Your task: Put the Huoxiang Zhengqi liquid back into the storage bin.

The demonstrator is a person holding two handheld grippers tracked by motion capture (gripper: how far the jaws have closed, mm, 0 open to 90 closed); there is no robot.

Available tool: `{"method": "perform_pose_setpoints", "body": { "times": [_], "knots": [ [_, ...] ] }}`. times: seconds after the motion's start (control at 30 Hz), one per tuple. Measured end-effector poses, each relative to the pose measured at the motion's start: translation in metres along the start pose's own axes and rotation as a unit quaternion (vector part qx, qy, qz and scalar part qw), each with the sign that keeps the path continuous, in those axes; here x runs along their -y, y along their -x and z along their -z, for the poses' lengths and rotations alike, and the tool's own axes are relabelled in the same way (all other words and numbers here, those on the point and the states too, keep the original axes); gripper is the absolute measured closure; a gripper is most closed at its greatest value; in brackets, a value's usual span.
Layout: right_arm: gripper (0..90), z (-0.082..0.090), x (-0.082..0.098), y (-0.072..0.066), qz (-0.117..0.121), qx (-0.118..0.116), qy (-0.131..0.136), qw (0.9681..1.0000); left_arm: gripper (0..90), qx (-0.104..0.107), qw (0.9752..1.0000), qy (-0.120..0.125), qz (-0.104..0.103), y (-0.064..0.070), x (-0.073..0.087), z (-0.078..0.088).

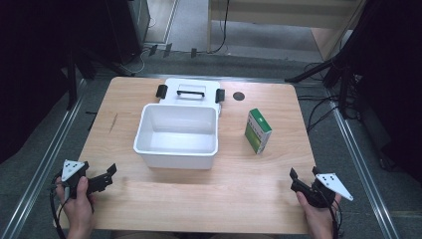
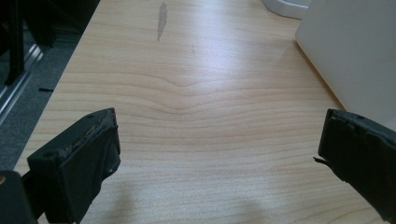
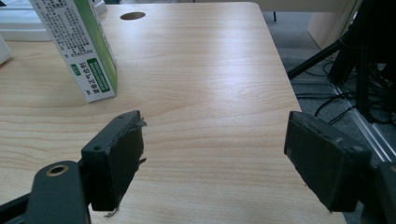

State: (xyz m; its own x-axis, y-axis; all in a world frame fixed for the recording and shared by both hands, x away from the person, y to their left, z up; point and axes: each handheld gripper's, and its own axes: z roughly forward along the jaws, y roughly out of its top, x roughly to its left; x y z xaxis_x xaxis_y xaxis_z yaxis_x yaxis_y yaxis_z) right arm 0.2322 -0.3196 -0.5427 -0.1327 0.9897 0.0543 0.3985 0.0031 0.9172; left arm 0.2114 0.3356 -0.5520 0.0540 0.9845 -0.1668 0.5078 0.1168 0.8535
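The worktop (image 1: 249, 194) is pale wood-grain laminate, smooth with a soft sheen, marked by a dull grey smear (image 2: 162, 18) toward the top of the left gripper view. At frame centre in the high view, the white box (image 1: 176, 134) looks like smooth, slightly glossy plastic, with black plastic latches (image 1: 161, 91). The green-and-white carton (image 1: 258, 130) to its right is printed cardboard with a light gloss. Each hand-held gripper (image 3: 212, 161) has matt black jaws, their pad edges frayed and rough.

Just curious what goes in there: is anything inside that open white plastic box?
The open white plastic box looks empty: bare white floor and walls show. Its near wall hides the inside strip right behind it.
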Motion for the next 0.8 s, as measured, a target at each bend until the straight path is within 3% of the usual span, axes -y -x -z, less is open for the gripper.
{"method": "perform_pose_setpoints", "body": {
  "times": [0.2,0.27,0.5,0.63,0.8],
  "knots": [
    [19.6,0.0,0.0,0.0,-0.002,-0.002,-0.004,1.0,0.0,0.002,0.9999,0.007,0.008,-0.001,0.001,0.001],
    [19.8,0.0,0.0,-0.001,0.004,0.002,-0.006,1.0,0.0,-0.003,0.9997,0.021,0.011,-0.002,0.002,0.003],
    [21.0,0.0,-0.002,-0.002,0.007,0.001,-0.017,0.9998,0.0,-0.01,0.9996,0.027,-0.004,0.001,0.002,0.004],
    [22.2,-0.003,-0.005,-0.007,0.027,0.015,-0.043,0.9986,0.0,-0.011,0.9997,0.023,-0.004,0.001,0.002,0.004],
    [21.6,-0.006,-0.012,-0.018,0.057,0.003,-0.073,0.9958,0.0,-0.013,0.9997,0.021,-0.004,0.001,0.002,0.004]
  ]
}}
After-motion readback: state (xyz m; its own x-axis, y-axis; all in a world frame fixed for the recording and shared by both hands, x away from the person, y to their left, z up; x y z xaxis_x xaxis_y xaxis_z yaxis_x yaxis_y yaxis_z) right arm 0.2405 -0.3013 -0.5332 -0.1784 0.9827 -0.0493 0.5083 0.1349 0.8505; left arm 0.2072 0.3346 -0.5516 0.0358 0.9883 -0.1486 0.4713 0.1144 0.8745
